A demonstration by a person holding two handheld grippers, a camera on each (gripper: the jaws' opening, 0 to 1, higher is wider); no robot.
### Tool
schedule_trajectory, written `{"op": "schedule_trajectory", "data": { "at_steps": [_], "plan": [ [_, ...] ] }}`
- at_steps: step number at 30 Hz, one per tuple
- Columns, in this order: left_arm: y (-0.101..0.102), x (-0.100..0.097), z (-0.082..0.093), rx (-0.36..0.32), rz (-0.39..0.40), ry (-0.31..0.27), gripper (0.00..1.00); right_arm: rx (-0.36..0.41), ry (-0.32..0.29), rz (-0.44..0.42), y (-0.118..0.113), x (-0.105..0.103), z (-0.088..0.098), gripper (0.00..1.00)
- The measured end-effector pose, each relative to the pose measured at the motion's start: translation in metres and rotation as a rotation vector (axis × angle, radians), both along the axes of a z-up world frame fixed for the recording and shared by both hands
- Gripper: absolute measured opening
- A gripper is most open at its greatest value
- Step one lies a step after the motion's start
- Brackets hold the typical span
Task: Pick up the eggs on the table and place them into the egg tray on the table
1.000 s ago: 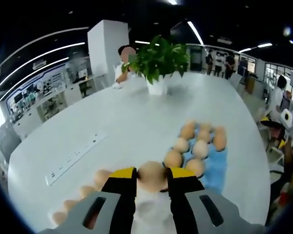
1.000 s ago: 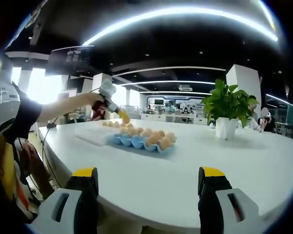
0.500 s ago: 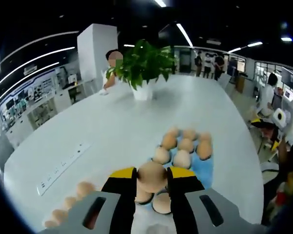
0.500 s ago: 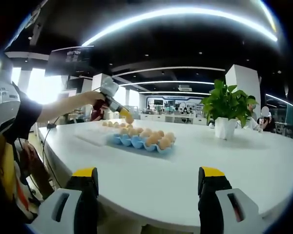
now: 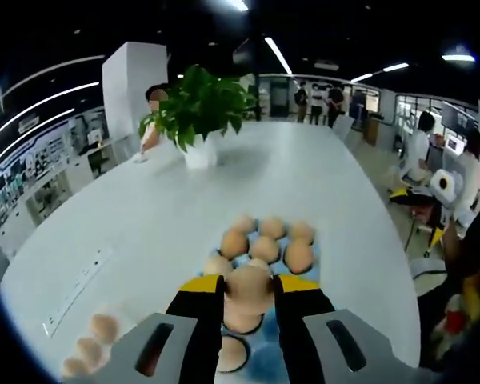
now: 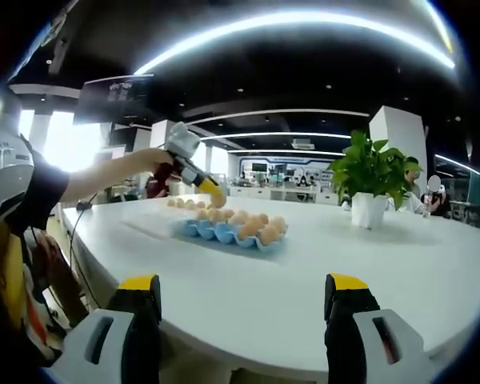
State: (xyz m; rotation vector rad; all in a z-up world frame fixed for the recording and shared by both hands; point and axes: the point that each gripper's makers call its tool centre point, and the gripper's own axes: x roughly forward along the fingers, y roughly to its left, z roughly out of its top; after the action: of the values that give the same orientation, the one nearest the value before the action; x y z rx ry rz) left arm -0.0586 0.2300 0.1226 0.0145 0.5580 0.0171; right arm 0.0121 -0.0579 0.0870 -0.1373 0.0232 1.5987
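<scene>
1. Your left gripper [image 5: 249,290] is clamped on a brown egg [image 5: 249,288], held between the yellow-tipped jaws directly above the blue egg tray [image 5: 324,264].
2. Your right gripper [image 6: 244,290] has its jaws spread wide with nothing between them, low at the near table edge.
3. The tray holds several eggs at its far end; one near cup [image 5: 230,353] sits unfilled. In the right gripper view the tray [image 6: 224,232] lies well ahead, with your left gripper [image 6: 200,181] over it.
4. Loose eggs [image 5: 88,352] lie on the white table [image 5: 168,208].
5. A potted plant [image 5: 196,108] stands farther along the table.
6. Room: dark ceiling, curved light strips [image 6: 304,22], people [image 5: 316,96] at the far end.
</scene>
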Motion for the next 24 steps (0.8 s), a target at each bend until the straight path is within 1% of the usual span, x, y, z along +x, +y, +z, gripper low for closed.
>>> {"op": "schedule_trajectory", "data": {
  "at_steps": [6,13,17,24],
  "plan": [
    [-0.016,0.01,-0.008,-0.004,-0.042,0.018,0.24,0.003,-0.005,0.001,0.0,0.0,0.002,0.88],
    [-0.035,0.017,-0.017,-0.008,-0.085,0.035,0.24,0.001,-0.005,0.0,0.0,0.0,0.002,0.88],
    [-0.039,0.02,-0.022,-0.009,-0.099,0.044,0.24,0.003,-0.006,0.002,0.0,-0.001,0.003,0.88],
    [-0.047,0.024,-0.039,-0.022,-0.113,0.073,0.24,0.005,-0.007,-0.003,-0.002,0.0,0.004,0.88]
  ]
}}
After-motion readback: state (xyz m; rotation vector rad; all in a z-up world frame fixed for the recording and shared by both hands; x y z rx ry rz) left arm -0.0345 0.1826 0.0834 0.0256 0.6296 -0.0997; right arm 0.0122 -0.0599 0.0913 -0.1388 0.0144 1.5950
